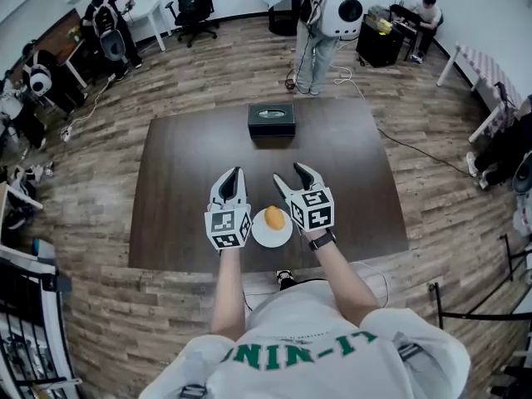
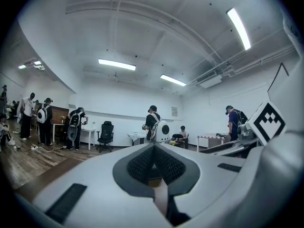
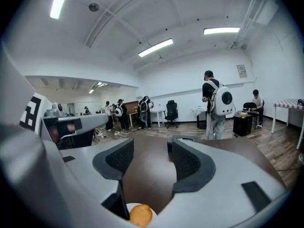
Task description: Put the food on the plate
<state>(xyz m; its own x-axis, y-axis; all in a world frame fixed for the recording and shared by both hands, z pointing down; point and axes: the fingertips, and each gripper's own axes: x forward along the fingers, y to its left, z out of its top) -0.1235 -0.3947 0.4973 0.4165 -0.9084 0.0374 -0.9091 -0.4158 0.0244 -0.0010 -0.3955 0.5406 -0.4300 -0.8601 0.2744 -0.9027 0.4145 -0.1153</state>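
On the white plate [image 1: 261, 238], at the near edge of the dark wooden table [image 1: 187, 189] right in front of you, sits the food [image 1: 274, 218]: one small rounded piece, orange-yellow, smooth and slightly glossy, with no wrapper on it. It lies roughly in the middle of the plate, and a rim of bare white shows round it. From the head view I cannot tell whether it is a fruit or a bun.

Your left gripper [image 1: 232, 174] hangs above the table just left of the plate, pointing away from you. Its own view shows the two ribbed pads pressed together with nothing between them.

Your right gripper [image 1: 291, 175] is just right of the plate, angled slightly inward and downward. In the right gripper view its jaws stand apart, and only bare tabletop [image 3: 147, 170] shows in the gap. The food [image 3: 140, 215] appears low in that view, below the jaws and not between them, on the plate [image 3: 127, 206]. Neither gripper touches the food or the plate.

At the far edge of the table, well apart from the plate, stands a black box [image 1: 272, 119]. A person wearing a white backpack [image 1: 331, 19] stands on the wooden floor beyond it.
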